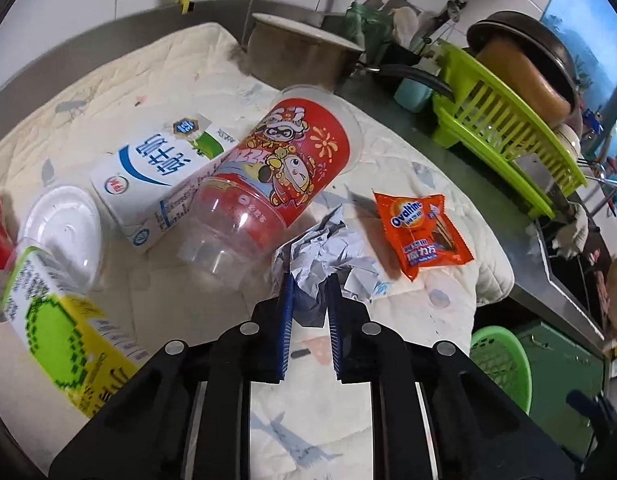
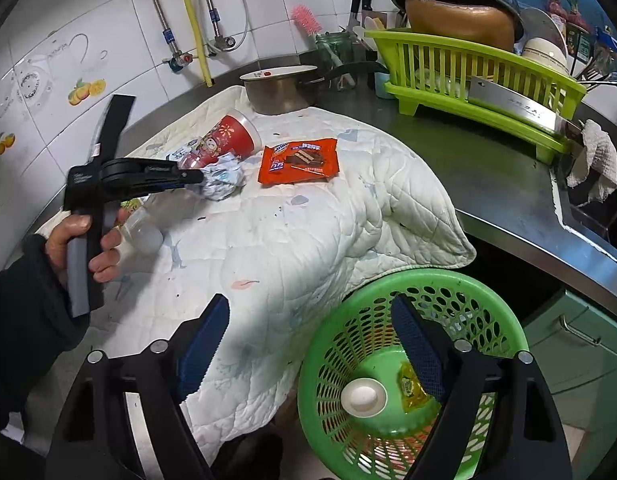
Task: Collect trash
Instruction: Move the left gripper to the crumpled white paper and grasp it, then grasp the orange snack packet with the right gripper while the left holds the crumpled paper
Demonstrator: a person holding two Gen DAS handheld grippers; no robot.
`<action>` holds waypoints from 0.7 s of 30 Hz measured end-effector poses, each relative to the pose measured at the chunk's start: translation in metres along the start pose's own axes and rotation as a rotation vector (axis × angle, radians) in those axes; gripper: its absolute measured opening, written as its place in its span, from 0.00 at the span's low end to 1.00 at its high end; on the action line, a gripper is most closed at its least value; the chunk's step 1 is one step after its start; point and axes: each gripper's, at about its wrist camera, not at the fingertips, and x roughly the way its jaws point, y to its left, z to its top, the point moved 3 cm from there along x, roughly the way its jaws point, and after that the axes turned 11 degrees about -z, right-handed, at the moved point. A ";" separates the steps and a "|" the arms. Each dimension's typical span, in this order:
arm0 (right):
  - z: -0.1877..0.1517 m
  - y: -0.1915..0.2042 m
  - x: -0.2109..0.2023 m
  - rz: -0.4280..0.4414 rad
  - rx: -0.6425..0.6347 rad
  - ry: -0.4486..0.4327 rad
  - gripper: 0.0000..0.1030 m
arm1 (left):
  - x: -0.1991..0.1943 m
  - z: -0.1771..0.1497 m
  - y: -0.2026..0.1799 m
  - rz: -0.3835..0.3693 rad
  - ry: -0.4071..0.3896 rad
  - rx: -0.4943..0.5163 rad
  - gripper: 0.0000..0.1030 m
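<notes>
Left wrist view: your left hand-held gripper (image 1: 309, 286) points steeply down at the quilted white cloth (image 1: 180, 280) on the steel bench (image 2: 488, 184), and its blue pads are pinched on the near edge of the crumpled ball of white and grey paper (image 1: 328, 256). The paper sits squeezed between both fingertips, still lying on the cloth, just in front of the red printed plastic cup (image 1: 284, 164) tipped on its side. Just right of the paper lies the flat orange snack packet (image 1: 422, 232), not touching it.

Right wrist view: there's your left hand (image 2: 84, 240) at the far left, dark sleeve (image 2: 24, 300) up to the wrist, fingers wrapped round the grey handle, tool reaching level across the picture to the paper ball (image 2: 222, 178).

Your right hand-held gripper (image 2: 310, 344) is spread wide with nothing between the fingers. It tilts downward at the bench's front edge, left finger over the hanging cloth, right finger over the round green perforated plastic basket (image 2: 348, 320) below the bench. Inside the basket you've got a small white lid (image 2: 364, 396) and a yellow sachet (image 2: 412, 392).
</notes>
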 end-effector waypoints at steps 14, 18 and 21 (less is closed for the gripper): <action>0.082 0.011 0.062 0.057 -0.015 -0.014 0.64 | -0.073 -0.029 -0.010 -0.082 -0.027 0.028 0.13; 0.105 0.014 0.098 0.057 -0.003 0.011 0.52 | -0.091 -0.039 -0.007 -0.092 -0.031 0.030 0.13; 0.116 0.014 0.121 0.048 0.024 0.034 0.41 | -0.101 -0.044 -0.004 -0.099 -0.036 0.027 0.13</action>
